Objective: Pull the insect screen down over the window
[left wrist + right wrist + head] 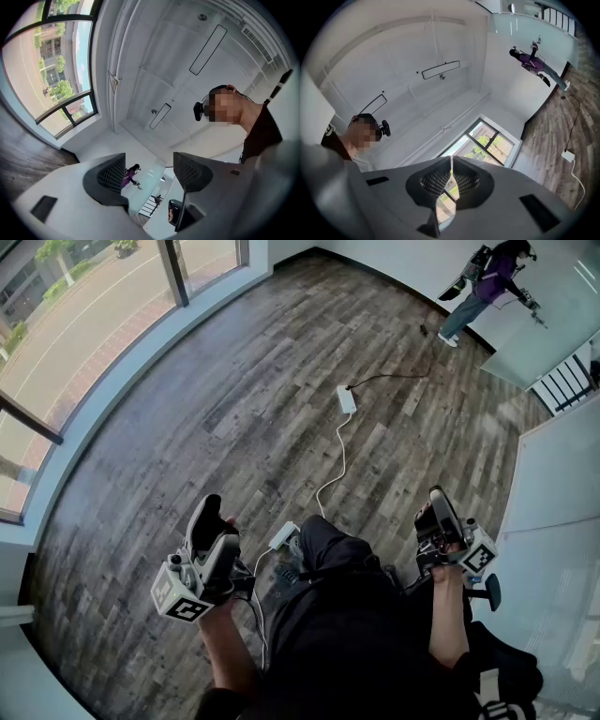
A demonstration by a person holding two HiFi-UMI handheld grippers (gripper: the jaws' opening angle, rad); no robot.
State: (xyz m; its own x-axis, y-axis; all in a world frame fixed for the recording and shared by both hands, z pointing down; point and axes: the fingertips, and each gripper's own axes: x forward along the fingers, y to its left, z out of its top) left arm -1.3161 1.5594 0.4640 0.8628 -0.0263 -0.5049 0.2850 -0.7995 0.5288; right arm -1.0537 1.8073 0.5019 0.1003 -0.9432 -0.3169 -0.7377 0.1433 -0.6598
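Left gripper (pixel 150 174) is held w/ jaws apart, nothing between; right gripper (pixel 451 180) is clenched, empty. Both are held low at waist, prob. idle. Window (pixel 66 315) is well apart at left; insect screen can't be made out.

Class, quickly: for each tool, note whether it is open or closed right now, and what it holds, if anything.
Left tool: open, nothing between its jaws.
Right tool: closed, holding nothing.
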